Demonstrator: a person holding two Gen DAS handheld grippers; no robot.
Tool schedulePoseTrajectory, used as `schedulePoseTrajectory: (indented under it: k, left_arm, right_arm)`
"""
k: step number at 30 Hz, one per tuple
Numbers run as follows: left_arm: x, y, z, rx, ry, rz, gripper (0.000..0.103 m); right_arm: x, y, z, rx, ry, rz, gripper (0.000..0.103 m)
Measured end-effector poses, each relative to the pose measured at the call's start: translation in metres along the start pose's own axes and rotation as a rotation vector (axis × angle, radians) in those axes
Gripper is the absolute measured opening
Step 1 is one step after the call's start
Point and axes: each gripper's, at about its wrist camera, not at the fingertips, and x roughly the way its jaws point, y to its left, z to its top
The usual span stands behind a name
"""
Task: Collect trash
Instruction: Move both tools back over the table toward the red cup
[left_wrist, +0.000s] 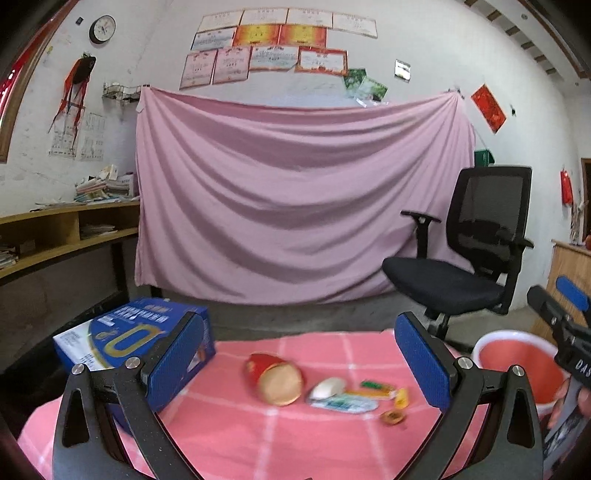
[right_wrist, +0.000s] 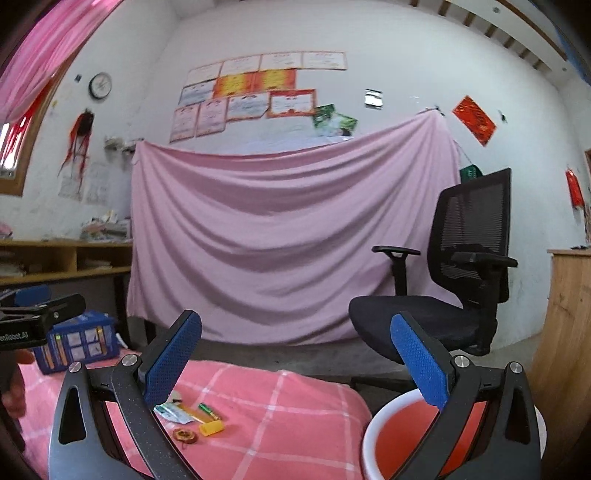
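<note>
A small pile of trash is seen on the pink checked cloth (left_wrist: 280, 435), in the lower middle of the left wrist picture. A red paper cup (left_wrist: 275, 380) is lying on its side there, with its open mouth turned toward the camera, so its long way runs from the front to the back of the picture. Just to the right of it a white lid (left_wrist: 327, 387), a crumpled wrapper (left_wrist: 345, 403), a green stick (left_wrist: 375, 386), a small yellow piece (left_wrist: 402, 397) and a little brown ring (left_wrist: 393, 418) are bunched close together. The left gripper (left_wrist: 299, 362) is held with its blue pads wide apart and nothing between them — the cup is framed right between the two pads, a little below them. The right gripper (right_wrist: 295, 369) is also spread wide and is holding nothing; in its picture the small bits are seen at the lower left, beside its left pad, while the red bucket (right_wrist: 391, 435) is seen at the lower right, under its right pad. The cup is probably best reached by the left gripper — it is lined up with it already, and the bucket sits off to the right of the pile. A big blue box (left_wrist: 125, 332) is sitting at the left edge of the cloth.
</note>
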Motion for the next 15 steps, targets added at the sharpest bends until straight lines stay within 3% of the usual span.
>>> schedulePoseTrajectory:
  k: [11,15]
  left_arm:
    - [0.057,0.013,-0.025,0.024,0.239,0.04,0.101]
    - [0.085,0.016,-0.034,0.031,0.337,0.059,0.101]
  right_arm:
    - [0.043,0.018,-0.017,-0.005,0.201,0.03,0.103]
    - [0.066,0.025,-0.028,-0.01,0.332,0.055,0.103]
